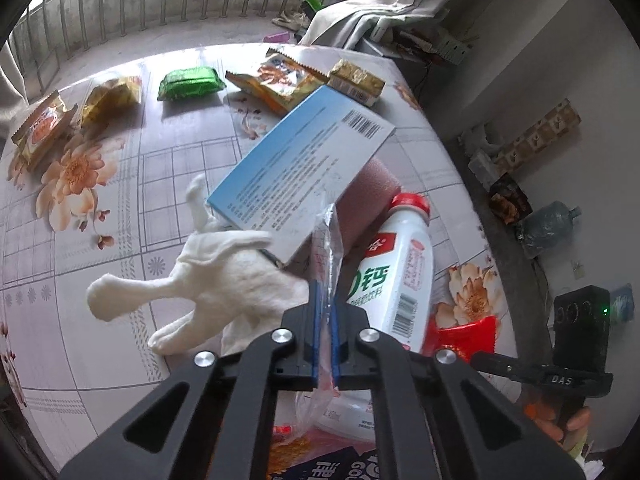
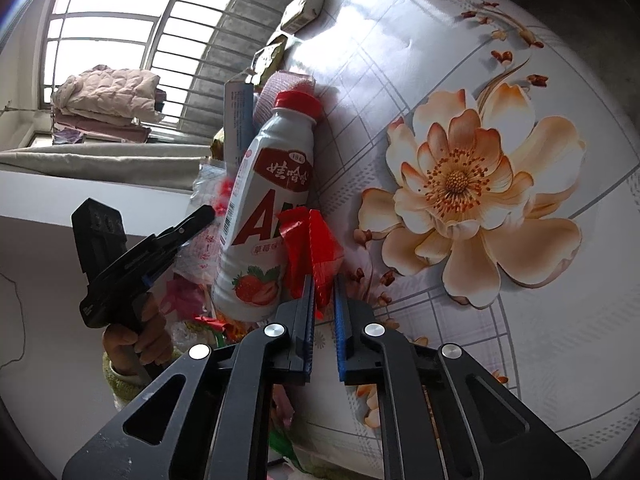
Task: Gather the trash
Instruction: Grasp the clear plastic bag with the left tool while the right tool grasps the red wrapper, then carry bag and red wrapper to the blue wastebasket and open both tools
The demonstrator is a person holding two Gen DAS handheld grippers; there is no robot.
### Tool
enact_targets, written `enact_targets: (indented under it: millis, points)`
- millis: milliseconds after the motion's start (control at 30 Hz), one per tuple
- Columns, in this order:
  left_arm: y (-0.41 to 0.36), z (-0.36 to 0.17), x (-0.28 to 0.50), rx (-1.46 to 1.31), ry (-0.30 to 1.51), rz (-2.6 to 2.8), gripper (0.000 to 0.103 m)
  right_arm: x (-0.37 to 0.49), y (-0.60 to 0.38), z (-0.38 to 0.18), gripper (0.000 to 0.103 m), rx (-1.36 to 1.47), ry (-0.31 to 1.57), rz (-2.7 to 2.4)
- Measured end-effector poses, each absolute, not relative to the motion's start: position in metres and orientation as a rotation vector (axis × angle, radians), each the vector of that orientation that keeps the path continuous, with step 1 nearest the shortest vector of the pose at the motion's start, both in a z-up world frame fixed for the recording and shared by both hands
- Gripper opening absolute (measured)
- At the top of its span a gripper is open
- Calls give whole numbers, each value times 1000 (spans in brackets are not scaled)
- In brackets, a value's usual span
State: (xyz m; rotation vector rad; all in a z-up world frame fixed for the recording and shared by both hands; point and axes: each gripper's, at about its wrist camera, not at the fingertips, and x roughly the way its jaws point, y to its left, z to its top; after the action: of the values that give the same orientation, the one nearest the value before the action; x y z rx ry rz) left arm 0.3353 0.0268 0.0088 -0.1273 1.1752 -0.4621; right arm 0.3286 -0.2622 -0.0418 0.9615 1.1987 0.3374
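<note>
Left gripper (image 1: pixel 325 320) fingers pinch the clear plastic bag (image 1: pixel 330 240); right gripper (image 2: pixel 323 312) fingers grip a red wrapper (image 2: pixel 310 240) just beside the bag, against the strawberry milk bottle (image 2: pixel 266 208).

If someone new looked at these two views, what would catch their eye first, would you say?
Probably the white plastic drink bottle with a red cap, lying on the flower-printed tablecloth. Beside it, the right tool pinches a crumpled red wrapper. In the left wrist view, the left tool is clamped on clear plastic film, with a pale blue cardboard box just beyond.
</note>
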Motion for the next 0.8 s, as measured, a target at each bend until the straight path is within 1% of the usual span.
enact_targets:
  millis: [167, 400, 800]
  points:
    - [29, 20, 330, -153, 1145, -486, 3, 324, -269, -40, 5, 966, 1181, 334]
    - [32, 40, 323, -181, 1098, -508, 3, 319, -278, -34, 4, 977, 1147, 328]
    - [28, 89, 307, -231, 969, -561, 3, 304, -306, -17, 4, 1022, 1064, 321]
